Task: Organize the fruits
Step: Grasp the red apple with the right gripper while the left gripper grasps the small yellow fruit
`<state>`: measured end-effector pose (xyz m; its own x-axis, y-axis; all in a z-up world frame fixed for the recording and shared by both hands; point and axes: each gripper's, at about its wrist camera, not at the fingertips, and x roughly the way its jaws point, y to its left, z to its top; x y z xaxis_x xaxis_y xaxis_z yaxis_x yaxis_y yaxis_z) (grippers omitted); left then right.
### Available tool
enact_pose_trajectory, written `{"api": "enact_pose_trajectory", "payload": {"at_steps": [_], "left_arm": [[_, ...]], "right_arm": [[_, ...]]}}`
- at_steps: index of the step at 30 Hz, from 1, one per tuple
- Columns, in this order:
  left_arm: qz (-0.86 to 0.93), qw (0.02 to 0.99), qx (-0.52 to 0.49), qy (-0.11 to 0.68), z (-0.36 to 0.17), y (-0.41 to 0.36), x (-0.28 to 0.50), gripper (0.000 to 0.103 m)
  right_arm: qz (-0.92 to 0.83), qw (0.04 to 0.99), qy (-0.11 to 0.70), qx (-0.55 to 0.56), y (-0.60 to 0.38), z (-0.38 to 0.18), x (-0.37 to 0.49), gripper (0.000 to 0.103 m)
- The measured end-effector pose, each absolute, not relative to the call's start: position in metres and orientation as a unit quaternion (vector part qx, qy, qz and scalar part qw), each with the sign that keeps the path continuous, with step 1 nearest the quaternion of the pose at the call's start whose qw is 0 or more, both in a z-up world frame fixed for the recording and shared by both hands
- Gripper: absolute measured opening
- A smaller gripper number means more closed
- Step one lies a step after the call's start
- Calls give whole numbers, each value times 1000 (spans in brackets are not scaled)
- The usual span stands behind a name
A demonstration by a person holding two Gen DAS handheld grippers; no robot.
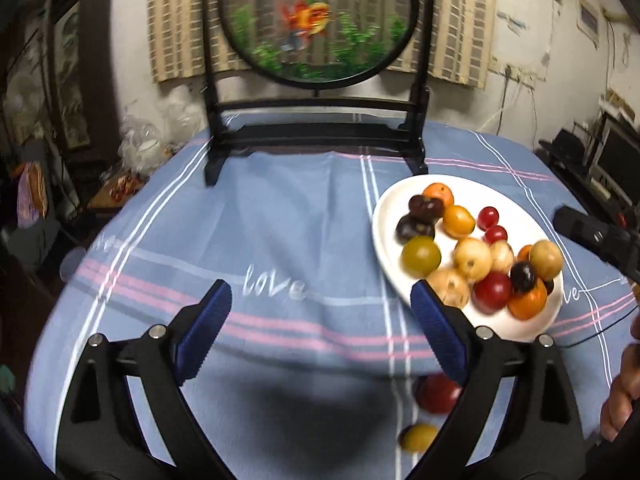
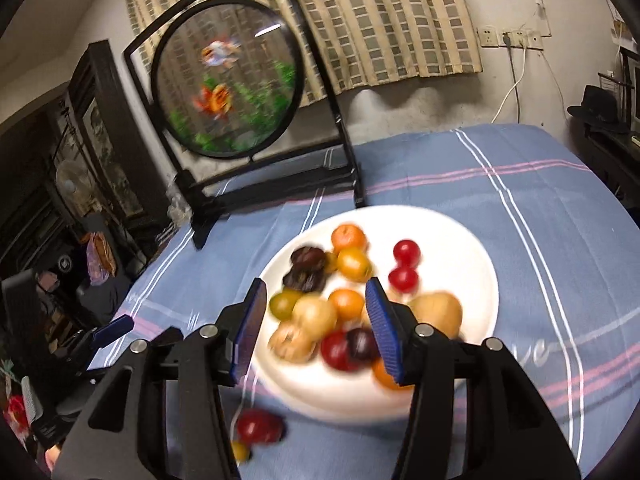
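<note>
Your left tongs (image 1: 320,320) are standing spread wide over the blue striped cloth on the table (image 1: 280,216), with nothing between the pads; only bare fabric is showing in the gap. Your right tongs (image 2: 316,328) are parted about halfway and also pinching nothing, though through their gap you are looking straight at the heap of fruit.

Most of the fruit is already sitting on the white plate (image 1: 384,216): oranges, dark purple ones, small red ones, pale yellow-brown ones and a green one (image 1: 421,256), crowded toward the near side so they are leaning on each other rather than rolling. Two pieces are lying off the plate on the cloth, close to its near rim: a red fruit (image 1: 438,394) and a small yellow fruit (image 1: 418,438). In the right wrist view they are showing low and left of the plate, the red one (image 2: 260,426) just beside the yellow one (image 2: 240,450).

Those two strays look like what is left to gather, so the job seems nearly done. Your left tongs are the closer pair, with the red fruit just under the right-hand finger, and their wide spread suits its size. Round fruit on soft cloth is likely to roll, so you may want to be closing on it squarely. The round fish screen on its black stand (image 1: 320,20) is standing well behind, out of your way.
</note>
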<state>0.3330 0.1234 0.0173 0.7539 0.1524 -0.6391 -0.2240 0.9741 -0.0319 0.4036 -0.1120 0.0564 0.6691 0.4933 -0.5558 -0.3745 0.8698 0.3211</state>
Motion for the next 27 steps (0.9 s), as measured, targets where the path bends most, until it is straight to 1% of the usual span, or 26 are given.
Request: {"api": "enact_pose_trajectory", "payload": {"at_steps": [5, 7, 11, 14, 27], "left_arm": [[144, 927, -68, 339, 2, 144, 314, 92], [182, 925, -74, 325, 2, 155, 308, 92], [192, 918, -97, 332, 3, 169, 308, 92], [192, 916, -102, 336, 3, 172, 308, 92], [182, 915, -121, 339, 7, 174, 307, 93]], "right_arm": [[254, 901, 344, 67, -95, 39, 364, 53], [265, 890, 366, 60, -84, 25, 352, 53], [282, 874, 395, 21, -58, 2, 339, 53], [267, 879, 396, -18, -40, -10, 341, 53], [261, 873, 411, -20, -33, -28, 356, 53]]}}
